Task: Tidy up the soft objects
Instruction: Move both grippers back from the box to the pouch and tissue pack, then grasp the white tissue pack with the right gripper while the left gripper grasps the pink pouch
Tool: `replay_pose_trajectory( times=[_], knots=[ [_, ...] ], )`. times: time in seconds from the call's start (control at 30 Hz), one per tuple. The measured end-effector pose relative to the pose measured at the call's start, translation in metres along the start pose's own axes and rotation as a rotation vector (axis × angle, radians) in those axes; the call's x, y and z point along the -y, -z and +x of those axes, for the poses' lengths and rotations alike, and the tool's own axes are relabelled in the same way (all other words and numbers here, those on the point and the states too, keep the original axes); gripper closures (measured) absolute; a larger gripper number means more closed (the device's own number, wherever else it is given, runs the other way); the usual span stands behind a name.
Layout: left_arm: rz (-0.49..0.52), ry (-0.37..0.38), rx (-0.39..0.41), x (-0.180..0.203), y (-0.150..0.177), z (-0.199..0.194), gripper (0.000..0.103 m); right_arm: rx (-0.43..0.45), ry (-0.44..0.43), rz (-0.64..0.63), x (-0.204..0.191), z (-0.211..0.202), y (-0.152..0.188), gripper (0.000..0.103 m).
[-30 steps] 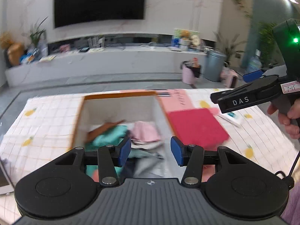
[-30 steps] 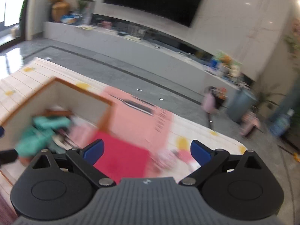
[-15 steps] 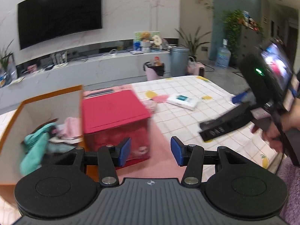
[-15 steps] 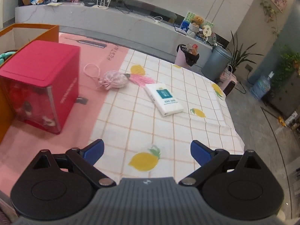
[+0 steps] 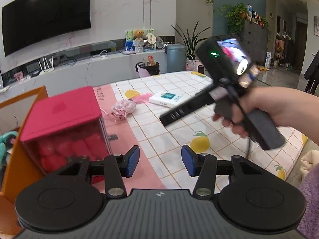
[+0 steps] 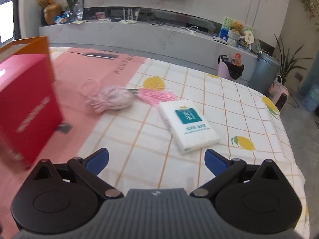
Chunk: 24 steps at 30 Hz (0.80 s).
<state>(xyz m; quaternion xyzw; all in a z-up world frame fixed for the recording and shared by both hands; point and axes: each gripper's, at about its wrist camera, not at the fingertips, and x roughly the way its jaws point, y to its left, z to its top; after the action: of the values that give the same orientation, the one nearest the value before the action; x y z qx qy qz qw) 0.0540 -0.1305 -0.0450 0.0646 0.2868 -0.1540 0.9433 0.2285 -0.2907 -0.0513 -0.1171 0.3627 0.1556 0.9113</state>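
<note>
A pink fuzzy pouch (image 6: pixel 111 99) with a pink tassel (image 6: pixel 157 95) lies on the table; it also shows in the left wrist view (image 5: pixel 123 108). A white tissue pack (image 6: pixel 188 124) lies to its right, also in the left wrist view (image 5: pixel 167 98). My right gripper (image 6: pixel 156 160) is open and empty, hovering just before the tissue pack. My left gripper (image 5: pixel 158 163) is open and empty above the table. The right gripper's body (image 5: pixel 225 87) is held by a hand in the left wrist view. An orange box (image 5: pixel 12 159) holds teal cloth (image 5: pixel 6 141).
A red storage box (image 5: pixel 63 125) stands beside the orange box, also at the left of the right wrist view (image 6: pixel 26 107). A pink mat (image 6: pixel 83 73) and a lemon-print tablecloth (image 6: pixel 229 107) cover the table. The table's right edge (image 5: pixel 295 159) is near.
Both grippers have swung right, away from the orange box and toward the pouch and tissue pack. The right gripper has come closer to the tissue pack. Both stay open.
</note>
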Motion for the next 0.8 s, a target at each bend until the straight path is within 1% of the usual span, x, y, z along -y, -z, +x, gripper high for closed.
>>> replay_pose_trajectory(
  times=[0.13, 0.2, 0.23, 0.33, 0.47, 0.53, 0.6, 0.67, 0.73, 0.8],
  knots=[
    [-0.012, -0.001, -0.01, 0.0, 0.007, 0.004, 0.045, 0.022, 0.0, -0.001, 0.016, 0.028, -0.01, 0.003],
    [-0.01, 0.011, -0.026, 0.001, 0.011, 0.008, 0.045, 0.007, 0.0, 0.012, 0.026, 0.043, -0.016, 0.003],
    [-0.012, 0.014, -0.033, 0.0, 0.013, 0.01, 0.045, -0.014, 0.002, 0.024, 0.032, 0.052, -0.02, 0.003],
    [-0.012, -0.027, -0.072, 0.0, 0.014, 0.016, 0.045, -0.052, 0.002, 0.081, 0.045, 0.074, -0.028, 0.003],
    [-0.025, -0.04, -0.098, -0.003, 0.013, 0.02, 0.045, -0.062, -0.038, 0.088, 0.048, 0.093, -0.037, 0.003],
    [-0.034, -0.053, -0.113, -0.003, 0.011, 0.023, 0.045, -0.061, -0.062, 0.132, 0.051, 0.095, -0.036, 0.005],
    [-0.046, -0.059, -0.126, -0.003, 0.008, 0.025, 0.045, -0.047, -0.061, 0.108, 0.049, 0.089, -0.034, 0.02],
    [-0.071, -0.07, -0.143, -0.001, 0.002, 0.029, 0.045, -0.061, -0.087, 0.08, 0.05, 0.084, -0.035, 0.029],
    [-0.118, -0.068, -0.164, 0.001, -0.005, 0.035, 0.045, -0.091, -0.094, 0.073, 0.053, 0.082, -0.034, 0.03],
    [-0.182, -0.038, -0.191, 0.002, -0.015, 0.043, 0.045, -0.102, -0.093, 0.063, 0.056, 0.078, -0.03, 0.03]
  ],
)
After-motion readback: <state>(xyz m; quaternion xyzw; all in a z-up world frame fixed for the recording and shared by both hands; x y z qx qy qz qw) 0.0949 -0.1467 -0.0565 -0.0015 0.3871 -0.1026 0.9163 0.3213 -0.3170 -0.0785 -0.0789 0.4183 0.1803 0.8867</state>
